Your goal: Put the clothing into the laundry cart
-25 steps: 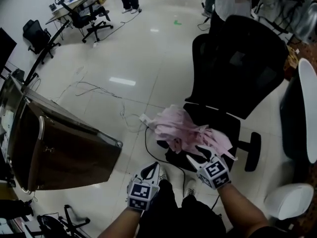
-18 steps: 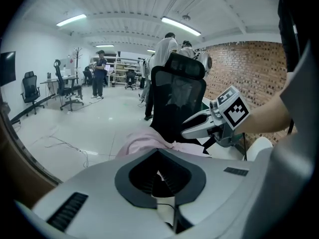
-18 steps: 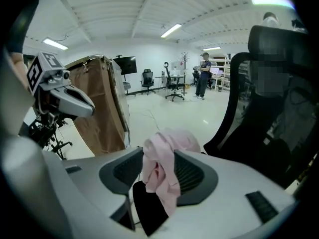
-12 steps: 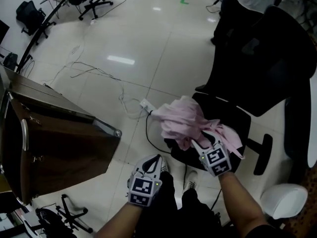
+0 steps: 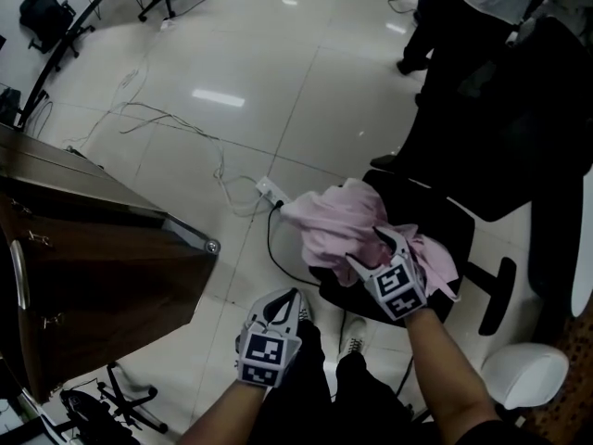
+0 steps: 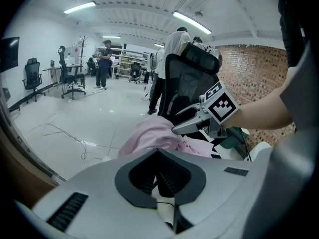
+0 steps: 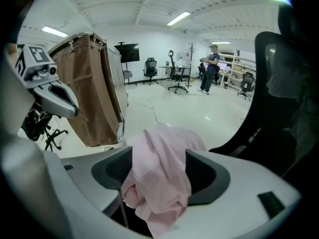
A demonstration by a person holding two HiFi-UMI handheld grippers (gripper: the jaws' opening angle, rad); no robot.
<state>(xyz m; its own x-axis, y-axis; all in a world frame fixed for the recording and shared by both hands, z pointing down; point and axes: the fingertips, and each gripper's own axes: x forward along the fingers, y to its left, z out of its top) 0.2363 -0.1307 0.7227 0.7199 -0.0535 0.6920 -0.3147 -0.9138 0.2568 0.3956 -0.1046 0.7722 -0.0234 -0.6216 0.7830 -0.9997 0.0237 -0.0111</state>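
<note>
A pink garment (image 5: 332, 219) lies bunched on the seat of a black office chair (image 5: 443, 222). My right gripper (image 5: 371, 248) is pushed into the pile. Its jaws have just been opening, and in the right gripper view the pink cloth (image 7: 162, 168) hangs between them (image 7: 159, 151) with the pads spread at its sides. My left gripper (image 5: 292, 295) hangs lower left of the chair over the floor, tips together and holding nothing (image 6: 158, 151). The brown laundry cart (image 5: 93, 267) with its metal frame stands at the left, also seen in the right gripper view (image 7: 92, 93).
A power strip (image 5: 270, 191) with cables lies on the white floor between cart and chair. A person (image 5: 463, 7) stands behind the chair's tall back (image 5: 505, 128). A white rounded object (image 5: 523, 374) is at the lower right. A black wheeled base (image 5: 102, 406) sits below the cart.
Both grippers have sunk. The right one has moved further into the pink garment and its jaws stand wider apart. The left gripper stays shut beside my legs.
</note>
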